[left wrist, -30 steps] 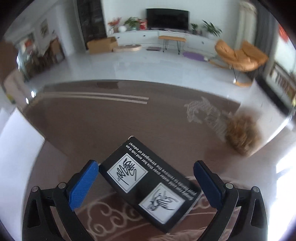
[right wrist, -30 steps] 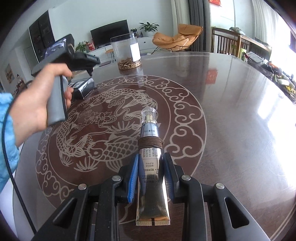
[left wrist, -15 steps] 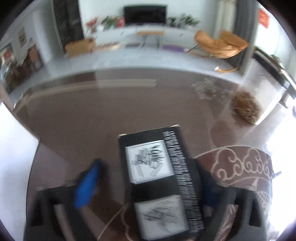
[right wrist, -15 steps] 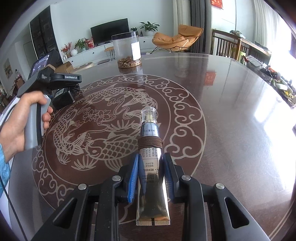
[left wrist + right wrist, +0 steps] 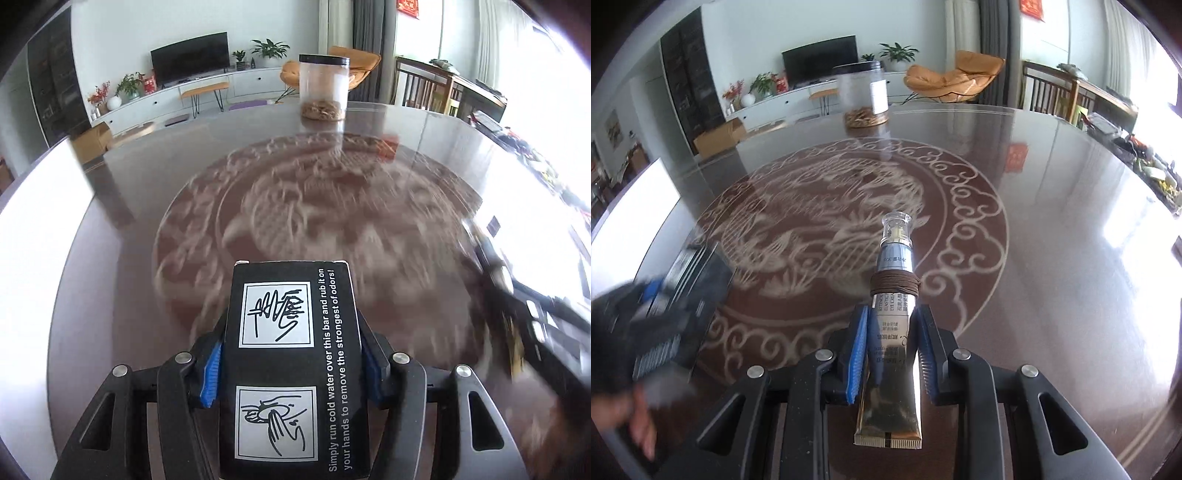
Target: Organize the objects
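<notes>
- left gripper (image 5: 291,360), lower centre of its own view: the blue pads are clamped against the two long sides of a black box (image 5: 293,365), which fills the lower middle of the frame with its printed face up – two white panels with hand drawings and a line of white text along its right edge.
- right gripper (image 5: 892,349), lower centre of its view: pressed together on a gold tube (image 5: 890,373), pinching it about mid-length; the clear cap points up the frame and a brown cord band (image 5: 894,284) wraps the tube just above the pads.
- the tube's flat crimped end hangs below the pads, toward the bottom of the frame.
- bench (image 5: 1052,229): dark and glossy, with a pale round dragon pattern in the centre.
- clear jar (image 5: 324,88), dark lid, brownish contents at the bottom, upright at the upper centre – well apart from both grippers.
- lower left of the right wrist view: a blurred dark shape, probably the left gripper with its box, and part of a hand (image 5: 642,428).
</notes>
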`<state>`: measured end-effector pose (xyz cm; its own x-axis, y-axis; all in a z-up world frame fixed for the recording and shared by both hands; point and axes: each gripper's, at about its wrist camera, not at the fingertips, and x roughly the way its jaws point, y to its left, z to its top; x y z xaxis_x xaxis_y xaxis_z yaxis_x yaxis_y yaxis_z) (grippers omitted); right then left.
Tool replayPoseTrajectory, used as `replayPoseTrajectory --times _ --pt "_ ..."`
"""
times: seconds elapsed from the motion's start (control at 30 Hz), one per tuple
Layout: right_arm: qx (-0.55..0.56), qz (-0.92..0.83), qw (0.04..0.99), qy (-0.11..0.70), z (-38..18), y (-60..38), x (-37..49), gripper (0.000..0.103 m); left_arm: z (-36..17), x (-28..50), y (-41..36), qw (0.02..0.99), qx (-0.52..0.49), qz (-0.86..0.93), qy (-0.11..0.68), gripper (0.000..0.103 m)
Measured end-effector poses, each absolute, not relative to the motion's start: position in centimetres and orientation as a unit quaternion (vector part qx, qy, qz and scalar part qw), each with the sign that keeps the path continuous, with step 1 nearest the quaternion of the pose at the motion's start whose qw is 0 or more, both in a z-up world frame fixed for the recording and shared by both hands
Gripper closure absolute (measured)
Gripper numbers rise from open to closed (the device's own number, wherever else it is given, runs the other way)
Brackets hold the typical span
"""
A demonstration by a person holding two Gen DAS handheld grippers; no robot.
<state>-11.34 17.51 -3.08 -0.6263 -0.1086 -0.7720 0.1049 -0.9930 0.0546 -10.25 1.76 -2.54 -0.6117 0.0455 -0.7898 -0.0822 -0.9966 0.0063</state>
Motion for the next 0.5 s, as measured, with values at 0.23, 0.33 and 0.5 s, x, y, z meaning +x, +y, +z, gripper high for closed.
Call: replayPoseTrajectory --times 0.23,0.33,0.5 --pt "0.429 -0.901 0.069 -0.021 -3.3 18.0 -11.0 0.048 -3.1 -9.5 -0.2 0.013 -0.458 0.889 0.008 0.000" --pt "0.432 -0.899 0.069 -0.015 -3.4 17.8 -11.0 0.034 -3.3 -9.5 -0.3 0.012 -0.458 0.889 0.008 0.000" --pt "0.437 -0.897 0.066 0.006 -3.5 17.1 -11.2 0.030 -3.3 -9.8 -0.2 0.012 -0.458 0.889 0.008 0.000"
